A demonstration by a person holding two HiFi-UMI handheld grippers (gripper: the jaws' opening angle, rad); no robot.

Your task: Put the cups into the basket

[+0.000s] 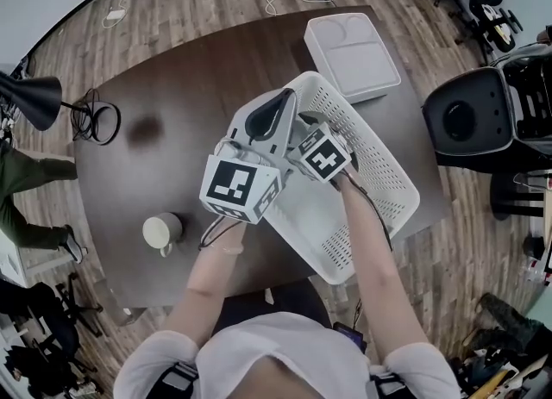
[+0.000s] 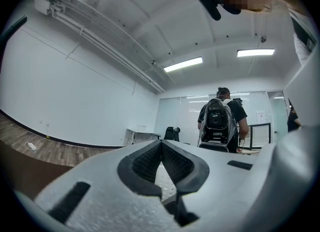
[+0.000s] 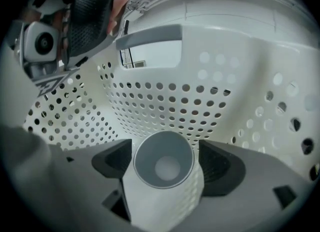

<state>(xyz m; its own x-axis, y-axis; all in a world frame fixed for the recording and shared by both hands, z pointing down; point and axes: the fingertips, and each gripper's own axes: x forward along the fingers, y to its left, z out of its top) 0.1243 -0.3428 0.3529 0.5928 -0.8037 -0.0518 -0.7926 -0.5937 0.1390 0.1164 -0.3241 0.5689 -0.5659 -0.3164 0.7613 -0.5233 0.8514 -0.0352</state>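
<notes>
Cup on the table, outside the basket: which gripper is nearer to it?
Left. The left gripper hovers at the basket's rim on the cup's side; the right gripper is farther, down inside the basket, a second cup between its jaws.

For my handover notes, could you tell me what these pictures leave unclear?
Right gripper view: whether the right gripper grips the cup; the cup's body hides the contact.
Left gripper view: the basket, only a sliver showing behind the left gripper.
Head view: most of the basket floor, under both grippers and forearms.
</notes>
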